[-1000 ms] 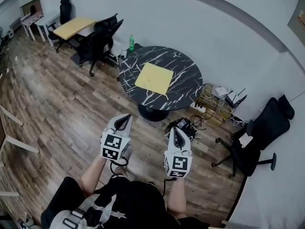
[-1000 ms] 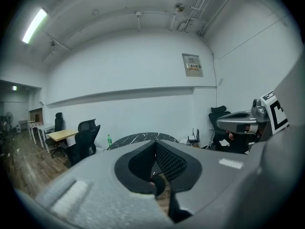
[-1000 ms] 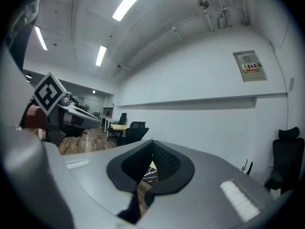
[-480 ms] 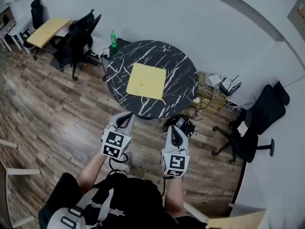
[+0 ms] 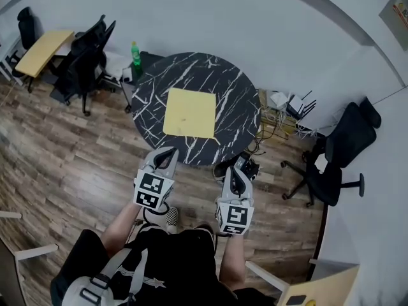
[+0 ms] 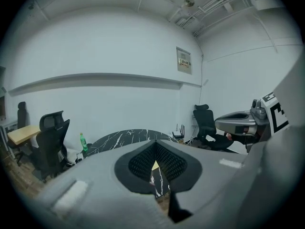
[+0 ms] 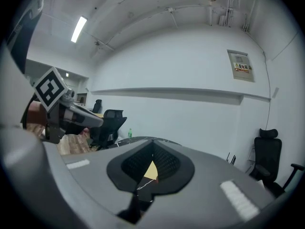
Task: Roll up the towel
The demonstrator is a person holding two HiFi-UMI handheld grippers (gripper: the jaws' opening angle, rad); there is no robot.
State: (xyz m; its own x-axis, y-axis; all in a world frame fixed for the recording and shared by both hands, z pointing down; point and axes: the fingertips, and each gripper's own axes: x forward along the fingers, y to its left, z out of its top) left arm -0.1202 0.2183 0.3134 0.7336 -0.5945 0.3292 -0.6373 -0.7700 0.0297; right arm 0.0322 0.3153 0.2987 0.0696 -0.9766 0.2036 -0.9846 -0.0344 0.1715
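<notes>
A flat square yellow towel [image 5: 189,113] lies on the round black marble surface [image 5: 237,104], a green plastic bottle [image 5: 135,50] beside it; the left tool [image 5: 171,150] and right tool [image 5: 238,161] are closed, empty.

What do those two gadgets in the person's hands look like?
The left tool and right tool are pale grey, tapering to dark-lined tips. Each carries a white cube with black square markers. The person wears a black top with grey straps.

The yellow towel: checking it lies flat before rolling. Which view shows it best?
The head view: the whole towel lies spread on the marble table. Both gripper views show only a yellow sliver beyond their jaws.
</notes>
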